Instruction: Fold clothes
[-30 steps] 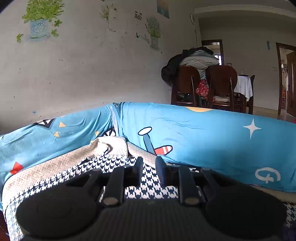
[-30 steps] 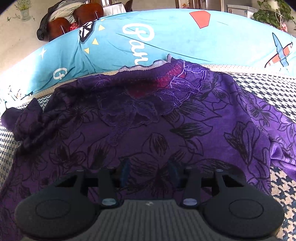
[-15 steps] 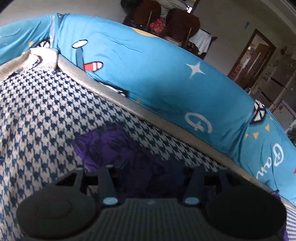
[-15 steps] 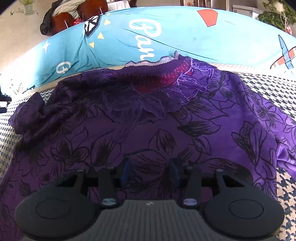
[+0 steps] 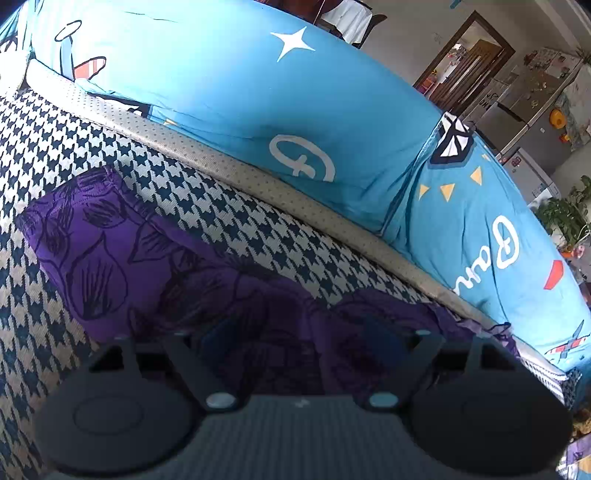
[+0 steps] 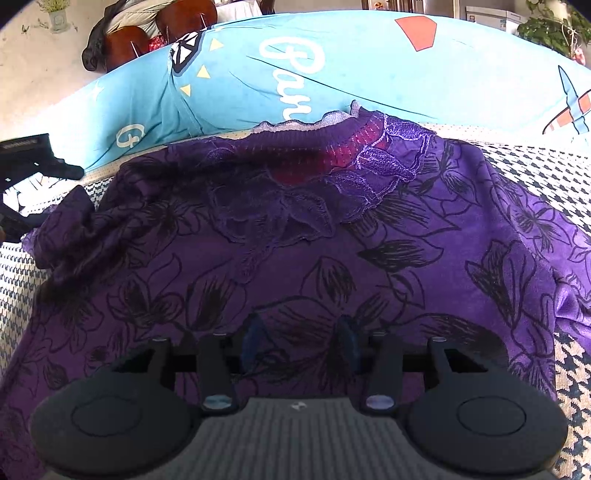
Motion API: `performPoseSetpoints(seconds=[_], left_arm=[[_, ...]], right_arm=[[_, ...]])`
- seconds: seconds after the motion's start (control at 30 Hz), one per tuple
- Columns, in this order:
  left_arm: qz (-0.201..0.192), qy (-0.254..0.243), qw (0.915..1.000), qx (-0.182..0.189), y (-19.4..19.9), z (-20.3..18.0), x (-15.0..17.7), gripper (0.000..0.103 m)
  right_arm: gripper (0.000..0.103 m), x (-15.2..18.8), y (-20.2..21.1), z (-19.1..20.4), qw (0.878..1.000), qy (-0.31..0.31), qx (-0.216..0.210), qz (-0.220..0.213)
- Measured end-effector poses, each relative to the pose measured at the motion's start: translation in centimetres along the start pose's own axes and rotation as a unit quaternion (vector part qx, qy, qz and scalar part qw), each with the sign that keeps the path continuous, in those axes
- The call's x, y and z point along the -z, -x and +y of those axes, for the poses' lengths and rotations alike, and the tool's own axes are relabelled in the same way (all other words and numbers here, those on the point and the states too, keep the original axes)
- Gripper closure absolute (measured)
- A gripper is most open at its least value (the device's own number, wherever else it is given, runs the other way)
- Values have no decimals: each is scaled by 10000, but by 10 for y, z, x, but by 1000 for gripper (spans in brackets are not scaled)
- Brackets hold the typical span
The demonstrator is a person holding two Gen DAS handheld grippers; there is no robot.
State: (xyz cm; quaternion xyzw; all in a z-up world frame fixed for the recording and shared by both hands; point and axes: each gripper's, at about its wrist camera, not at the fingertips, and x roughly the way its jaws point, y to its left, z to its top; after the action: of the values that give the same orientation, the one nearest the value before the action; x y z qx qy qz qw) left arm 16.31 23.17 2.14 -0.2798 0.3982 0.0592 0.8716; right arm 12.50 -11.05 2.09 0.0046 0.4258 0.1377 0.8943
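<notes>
Left tool [image 5: 301,341] was opening over the purple blouse's [image 6: 332,240] bunched sleeve [image 5: 110,236], gripping nothing; right tool [image 6: 301,343] stood half-open, grip unclear; a shallow pinch risked dragging the folds.

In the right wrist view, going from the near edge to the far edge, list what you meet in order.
right gripper → purple floral top → its lace collar → blue printed sofa cover → wooden chairs

A home: covered sofa [image 5: 229,96], fridge [image 5: 532,110], dining chairs [image 6: 125,44].
</notes>
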Motion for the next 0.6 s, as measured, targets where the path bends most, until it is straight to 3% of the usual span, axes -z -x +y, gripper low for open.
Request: performPoseSetpoints(seconds=[0.13,0.2,0.3,0.4,0.5,0.6], left_arm=[[33,-221,9997,-121,-7,-6,6,50],[13,-330,9993,-150,-9,-9,10,67],[-338,-471,9980,-233,2,-14,16,86],[-902,-559,9939,-318,22,-20,22,92],[-1474,-796,9845,-518,46,-28,26,93],[-1536,-716,9837,-602,61,-22,28,93]], right_arm=[[57,0,0,-1,10000,12,-15,9],[57,-1,-1,-1,10000,-8,-13,11],[57,-1,0,-2,10000,-29,0,2],[57,-1,0,-2,10000,-39,22,-4],[57,-1,1,-3,10000,-54,24,-16],[57,-2,1,-2,10000,-43,21,-28]])
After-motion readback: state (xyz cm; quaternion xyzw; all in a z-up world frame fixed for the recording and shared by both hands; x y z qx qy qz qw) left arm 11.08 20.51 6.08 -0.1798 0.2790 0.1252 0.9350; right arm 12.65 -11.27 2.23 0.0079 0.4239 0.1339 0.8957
